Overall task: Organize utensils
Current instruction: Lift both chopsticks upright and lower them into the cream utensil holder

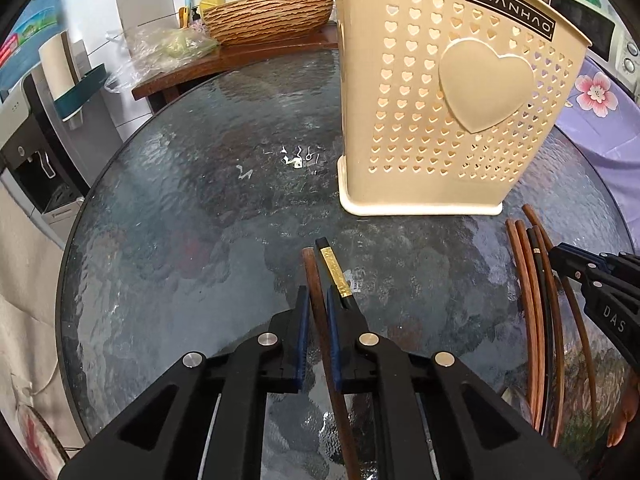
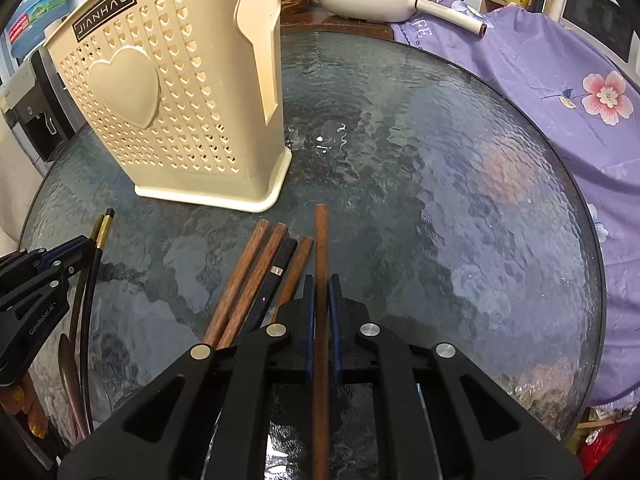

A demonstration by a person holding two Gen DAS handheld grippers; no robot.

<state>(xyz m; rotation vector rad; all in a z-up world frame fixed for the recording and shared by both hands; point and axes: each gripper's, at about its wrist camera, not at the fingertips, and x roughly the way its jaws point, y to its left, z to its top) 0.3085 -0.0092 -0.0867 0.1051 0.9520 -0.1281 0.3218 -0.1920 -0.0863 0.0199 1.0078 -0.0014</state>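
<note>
Chopsticks lie on the glass table [image 1: 168, 208] in front of the beige holder [image 1: 452, 92], and each gripper has one between its pads. The left gripper [image 1: 317, 312] is nearly closed, clamped on a brown chopstick [image 1: 314, 280] that runs forward past its tips. A black chopstick [image 1: 334, 268] with a gold band lies just beside it, against the outer side of the right-hand finger. The right gripper [image 2: 321, 300] is likewise narrowed to a slit, gripping another brown stick [image 2: 321, 240] that points toward the table's middle. Just to its left a loose bundle [image 2: 260, 272] of three brown sticks and one black rests on the glass, fanned toward the holder's base. The holder stands upright, apart from both grippers, with nothing visibly touching it.
</note>
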